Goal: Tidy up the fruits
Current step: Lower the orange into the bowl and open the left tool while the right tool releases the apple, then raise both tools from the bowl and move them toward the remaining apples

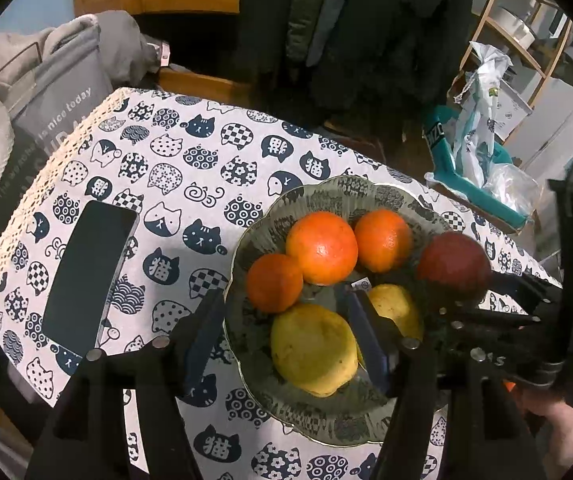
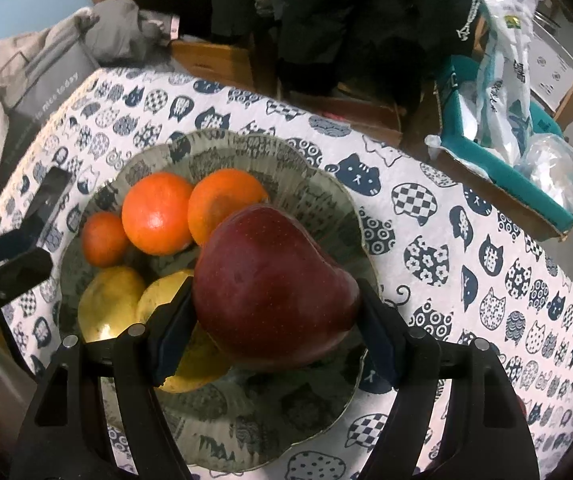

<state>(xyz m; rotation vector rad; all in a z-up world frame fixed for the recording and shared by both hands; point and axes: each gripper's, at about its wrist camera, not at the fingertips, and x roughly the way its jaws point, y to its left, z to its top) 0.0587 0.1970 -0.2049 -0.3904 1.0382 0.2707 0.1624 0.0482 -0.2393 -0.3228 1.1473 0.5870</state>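
Right claw [image 2: 272, 330] nearest: pads clamped on both sides of a dark red apple [image 2: 274, 292], held above the glass bowl [image 2: 318, 184], not resting on the other fruit as far as the view shows. Left claw [image 1: 286, 332] partly spread, nothing gripped; one finger [image 1: 370, 340] sits inside the bowl between the two yellow pears, the other finger [image 1: 202, 340] outside the rim over the cloth. Near pear [image 1: 313, 350] at the bowl's near side, second pear [image 1: 396, 308] just beside it. Behind them three oranges in a row: small [image 1: 274, 282], large [image 1: 321, 247], medium [image 1: 383, 239], touching each other. Bowl stands toward the tabletop's [image 1: 174, 184] right side on a cat-print cloth. Black phone [image 1: 88, 276] lies flat near the tabletop's left edge, well apart from the bowl. Past the far right corner: teal box [image 2: 498, 152] with plastic bags.
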